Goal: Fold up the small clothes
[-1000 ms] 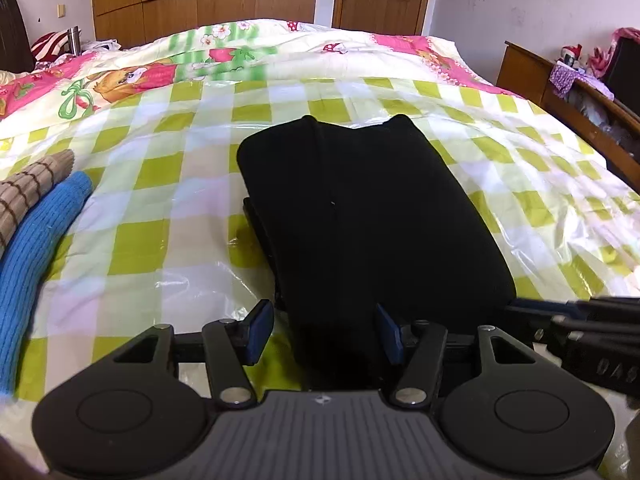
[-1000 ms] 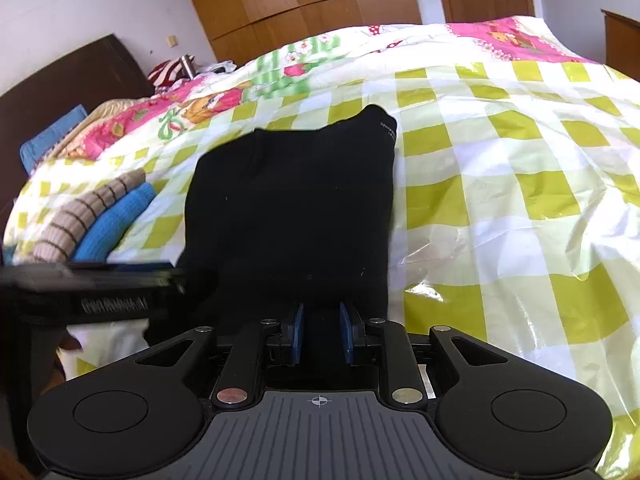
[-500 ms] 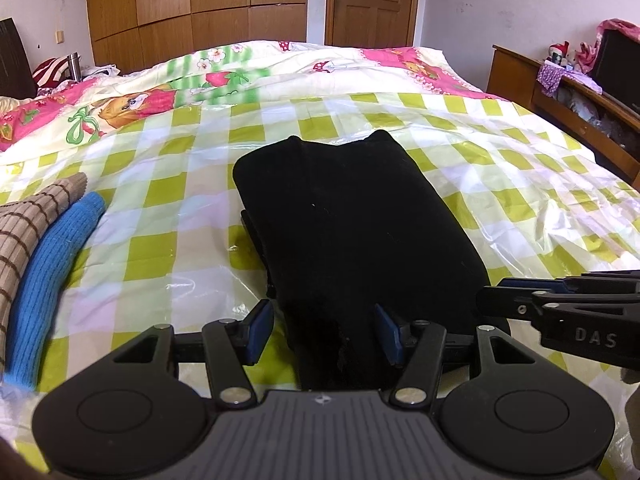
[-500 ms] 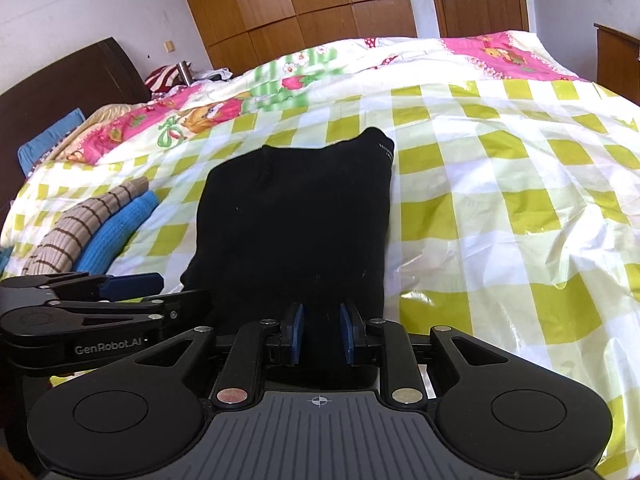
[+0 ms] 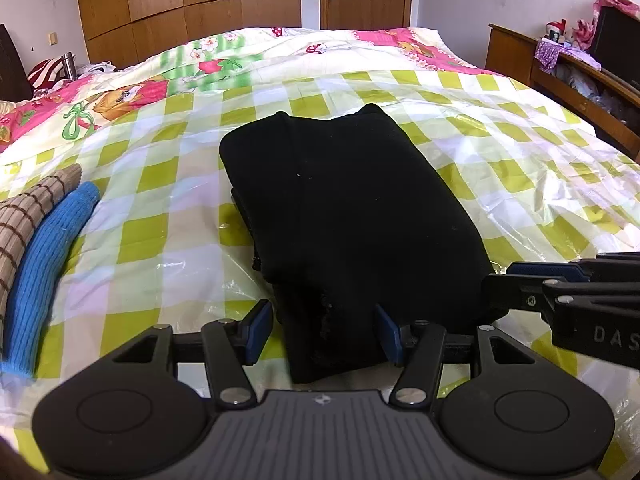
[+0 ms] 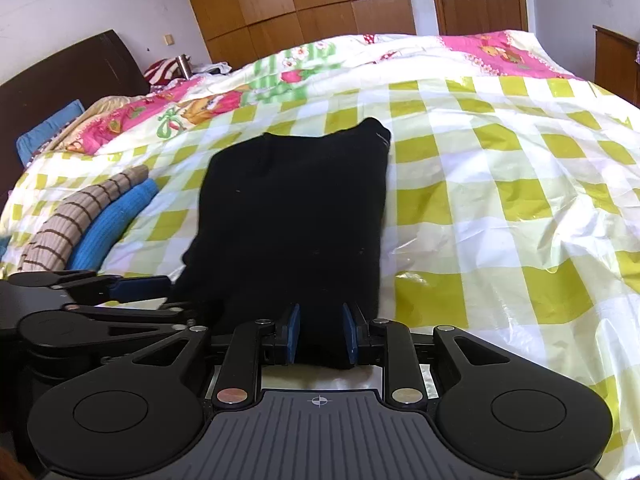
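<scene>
Letting go now: my right gripper [image 6: 319, 334] is opening around the black garment [image 6: 296, 208] hem. My left gripper [image 5: 323, 330] stands wide, unclamped (cloth between); either could snag and undo the fold.

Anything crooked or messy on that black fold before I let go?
Mostly tidy. The black garment lies folded on the checked plastic sheet, but a lower layer juts out along its left edge, so the stack is not flush. The right gripper is opening around the near hem.

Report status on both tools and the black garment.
Left tool open, straddling black garment edge. Right tool opening, garment edge between its pads. Garment folded flat on checkered sheet. Nothing in the way.
</scene>
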Available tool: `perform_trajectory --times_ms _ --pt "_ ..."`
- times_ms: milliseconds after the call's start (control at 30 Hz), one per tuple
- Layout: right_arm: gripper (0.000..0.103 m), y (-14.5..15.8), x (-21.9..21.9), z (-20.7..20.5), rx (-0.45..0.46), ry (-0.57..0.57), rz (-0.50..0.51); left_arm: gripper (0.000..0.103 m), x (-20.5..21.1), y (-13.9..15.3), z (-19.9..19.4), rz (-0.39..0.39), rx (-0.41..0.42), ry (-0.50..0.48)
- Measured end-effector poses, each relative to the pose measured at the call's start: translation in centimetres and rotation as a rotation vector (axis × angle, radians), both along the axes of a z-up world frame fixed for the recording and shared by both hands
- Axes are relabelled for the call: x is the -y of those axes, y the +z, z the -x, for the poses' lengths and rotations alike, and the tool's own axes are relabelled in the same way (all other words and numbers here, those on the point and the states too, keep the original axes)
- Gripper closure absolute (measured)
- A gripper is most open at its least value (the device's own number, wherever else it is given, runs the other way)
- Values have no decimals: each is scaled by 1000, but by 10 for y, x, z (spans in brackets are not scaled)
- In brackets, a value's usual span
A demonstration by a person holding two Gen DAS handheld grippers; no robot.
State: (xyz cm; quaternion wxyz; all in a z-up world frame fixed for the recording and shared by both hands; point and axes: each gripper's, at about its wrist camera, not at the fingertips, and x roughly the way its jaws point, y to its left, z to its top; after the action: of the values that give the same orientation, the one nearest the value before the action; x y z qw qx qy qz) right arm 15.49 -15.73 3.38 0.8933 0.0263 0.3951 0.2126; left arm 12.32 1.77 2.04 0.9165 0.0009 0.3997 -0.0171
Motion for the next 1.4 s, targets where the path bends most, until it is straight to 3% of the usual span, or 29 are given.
perform_trajectory --times_ms 367,1000,1300,1400 --pt "79 10 -2 15 17 -12 12 29 -1 6 20 14 27 15" --pt "78 8 -8 8 9 -20 37 28 -6 0 13 44 15 26" --pt "72 12 4 -7 26 -61 -3 27 -21 21 9 71 96 66" --pt "72 12 8 -21 30 -83 -12 20 -27 32 -6 58 141 86"
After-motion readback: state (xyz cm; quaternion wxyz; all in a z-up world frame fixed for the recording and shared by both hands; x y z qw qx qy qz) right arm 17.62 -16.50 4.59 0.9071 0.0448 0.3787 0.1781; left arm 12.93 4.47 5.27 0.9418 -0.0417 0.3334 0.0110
